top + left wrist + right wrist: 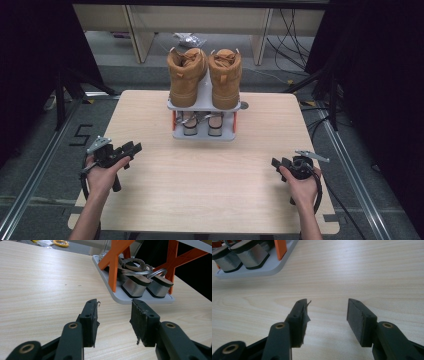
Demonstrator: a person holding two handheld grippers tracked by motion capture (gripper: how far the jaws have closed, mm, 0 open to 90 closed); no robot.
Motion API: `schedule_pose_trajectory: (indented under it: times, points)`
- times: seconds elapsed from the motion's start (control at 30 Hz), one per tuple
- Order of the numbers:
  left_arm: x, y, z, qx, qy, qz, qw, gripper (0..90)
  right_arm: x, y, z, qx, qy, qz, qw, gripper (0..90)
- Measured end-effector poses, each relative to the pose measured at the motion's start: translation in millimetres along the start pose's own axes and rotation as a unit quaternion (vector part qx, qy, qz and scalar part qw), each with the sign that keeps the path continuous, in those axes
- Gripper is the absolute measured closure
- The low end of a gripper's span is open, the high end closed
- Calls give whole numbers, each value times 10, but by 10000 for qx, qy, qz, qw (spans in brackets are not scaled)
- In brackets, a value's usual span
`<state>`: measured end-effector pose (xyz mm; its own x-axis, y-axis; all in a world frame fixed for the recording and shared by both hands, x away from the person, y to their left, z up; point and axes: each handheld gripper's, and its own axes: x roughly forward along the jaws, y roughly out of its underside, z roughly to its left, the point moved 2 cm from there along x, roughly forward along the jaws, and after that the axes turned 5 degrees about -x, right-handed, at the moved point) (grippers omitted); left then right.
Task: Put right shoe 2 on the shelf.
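Two tan boots (205, 75) stood side by side on the top shelf of one grey rack (204, 134) at the desk's (210, 180) far middle, with two silver-heeled sandals (145, 286) on its lower shelf. Left claw (131, 148) and right claw (278, 163), one per hand, hovered near the desk's left and right edges, both open and empty, well apart from the rack.

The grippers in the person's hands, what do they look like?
Both the left gripper and the right gripper are black, each with two flat-padded jaws on arms with brass-coloured rivets. A grey three-cornered plate sits on top of each, and a black cable loops from each. The forearms are bare, with no sleeves in view.
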<state>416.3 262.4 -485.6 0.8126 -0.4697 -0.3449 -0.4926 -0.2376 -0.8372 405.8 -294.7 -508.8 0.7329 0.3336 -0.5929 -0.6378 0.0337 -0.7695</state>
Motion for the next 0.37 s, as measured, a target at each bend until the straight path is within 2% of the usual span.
schedule_pose_trajectory:
  times: [0.07, 0.1, 0.13, 0.17, 0.2, 0.23, 0.27, 0.3, 0.33, 0.37]
  points:
    - [1, -2, -2, -20, 17, -5, 10000, 559, -15, 13, 25, 107, -20, 32, 9999, 507]
    - [3, -1, -3, -29, 24, -3, 10000, 559, 3, 14, 10, -35, -4, -87, 10000, 496]
    - [4, 1, -5, -39, 17, 10, 10000, 558, -9, 14, 33, 89, -3, -49, 9999, 482]
    - [10, 3, -6, -20, 30, 18, 10000, 558, -11, 10, 31, 40, 14, -141, 9999, 474]
    - [14, 6, -9, -24, 38, 24, 10000, 557, -27, 8, 60, 92, 23, -141, 9999, 469]
    - [20, 10, -11, -18, 50, 33, 10000, 555, -28, 7, 51, -23, 98, -163, 9998, 462]
    - [25, 12, -13, -27, 42, 44, 10000, 553, -30, 11, 74, 1, 84, -206, 9998, 458]
    - [27, 13, -13, -30, 40, 54, 10000, 551, -26, 12, 68, -81, 108, -255, 9996, 457]
    - [28, 13, -13, -34, 37, 58, 10000, 549, -49, 18, 84, 0, 183, -142, 9997, 454]
    - [28, 13, -13, -33, 34, 58, 10000, 546, -24, 28, 68, -96, 180, -223, 9995, 451]
